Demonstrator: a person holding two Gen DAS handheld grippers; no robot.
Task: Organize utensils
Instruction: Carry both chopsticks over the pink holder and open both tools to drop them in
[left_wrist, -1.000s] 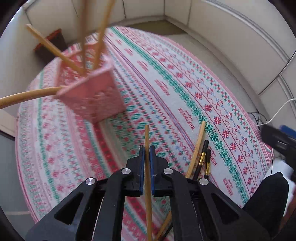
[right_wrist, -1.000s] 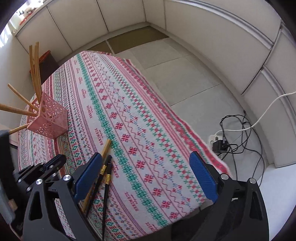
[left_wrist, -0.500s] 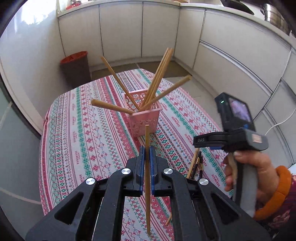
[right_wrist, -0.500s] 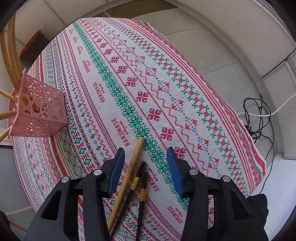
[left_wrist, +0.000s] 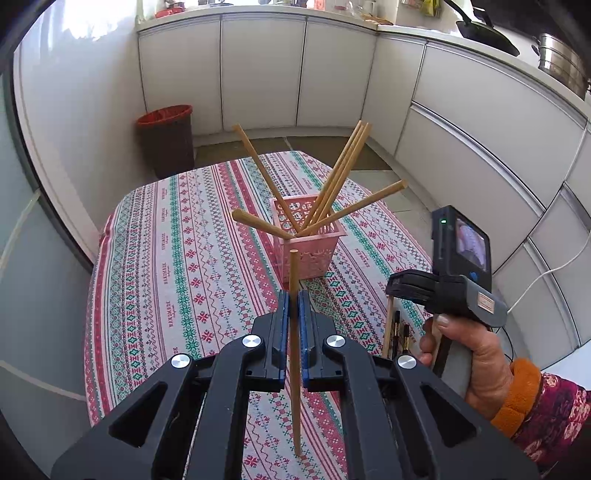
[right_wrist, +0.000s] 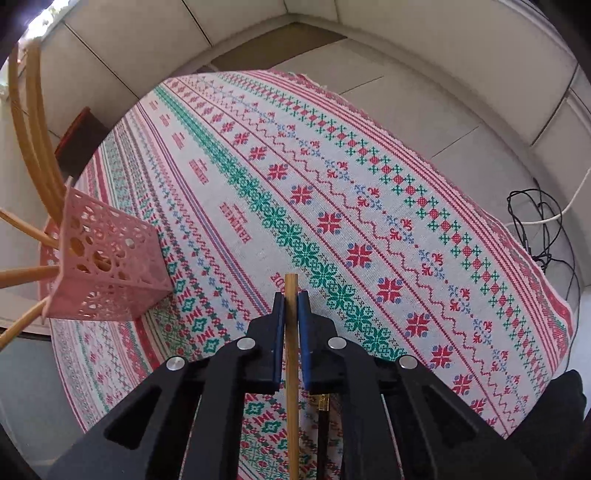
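My left gripper (left_wrist: 294, 297) is shut on a wooden chopstick (left_wrist: 294, 354) and holds it upright above the patterned tablecloth (left_wrist: 177, 258). Ahead stands a pink perforated holder (left_wrist: 308, 254) with several wooden chopsticks (left_wrist: 340, 173) fanning out of it. My right gripper (right_wrist: 291, 301) is shut on another wooden chopstick (right_wrist: 291, 398) that lies low on the cloth. The holder (right_wrist: 107, 258) is to its left. Black chopsticks with gold bands (left_wrist: 400, 332) lie by the right gripper (left_wrist: 410, 286), one partly hidden under it in the right wrist view (right_wrist: 322, 402).
A red-rimmed dark bin (left_wrist: 166, 138) stands on the floor beyond the table's far edge. White cabinets (left_wrist: 258, 74) ring the room. Cables and a power strip (right_wrist: 535, 229) lie on the floor off the table's right edge.
My right gripper has dropped to the cloth and closed on the wooden chopstick it straddled. My left gripper has risen and tilted up, still holding its chopstick, facing the holder.
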